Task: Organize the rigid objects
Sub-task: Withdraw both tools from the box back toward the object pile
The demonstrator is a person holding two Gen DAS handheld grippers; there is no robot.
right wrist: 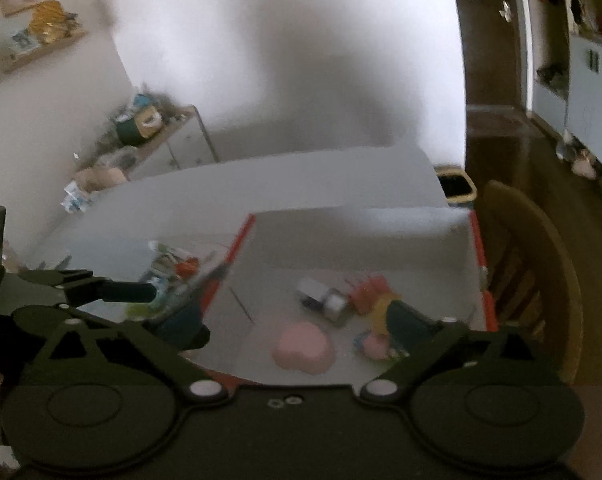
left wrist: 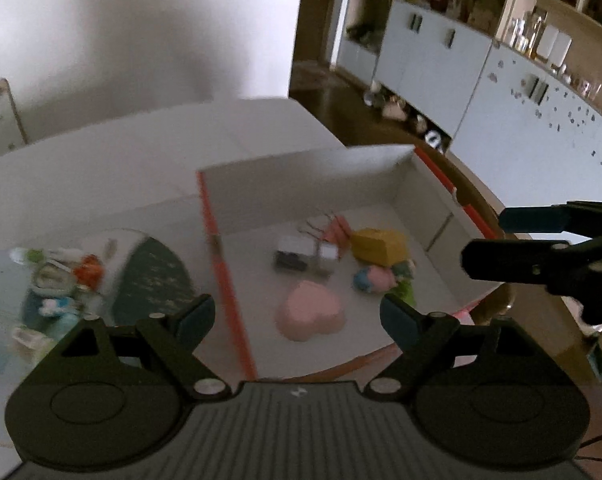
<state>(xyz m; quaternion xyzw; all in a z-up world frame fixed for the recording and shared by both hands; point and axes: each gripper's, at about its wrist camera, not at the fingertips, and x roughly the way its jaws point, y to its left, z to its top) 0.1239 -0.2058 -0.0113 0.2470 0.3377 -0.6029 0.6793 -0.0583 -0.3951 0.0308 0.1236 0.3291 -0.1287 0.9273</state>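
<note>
1. While we look through the left wrist camera, our left gripper [left wrist: 299, 314] hangs wide open and empty over the white box [left wrist: 421, 184], where a pink heart-shaped block [left wrist: 311, 316], a yellow block [left wrist: 379, 246] and small toys lie.
2. From the right wrist camera, our right gripper [right wrist: 297, 326] gapes empty above the same heart [right wrist: 304, 347]; more toys [right wrist: 173, 270] sit outside, left of the box's orange edge [right wrist: 237, 248].

Matt white cardboard box [left wrist: 417, 184]; smooth pink heart [left wrist: 311, 316]; matt black plastic tongs [left wrist: 297, 316].
</note>
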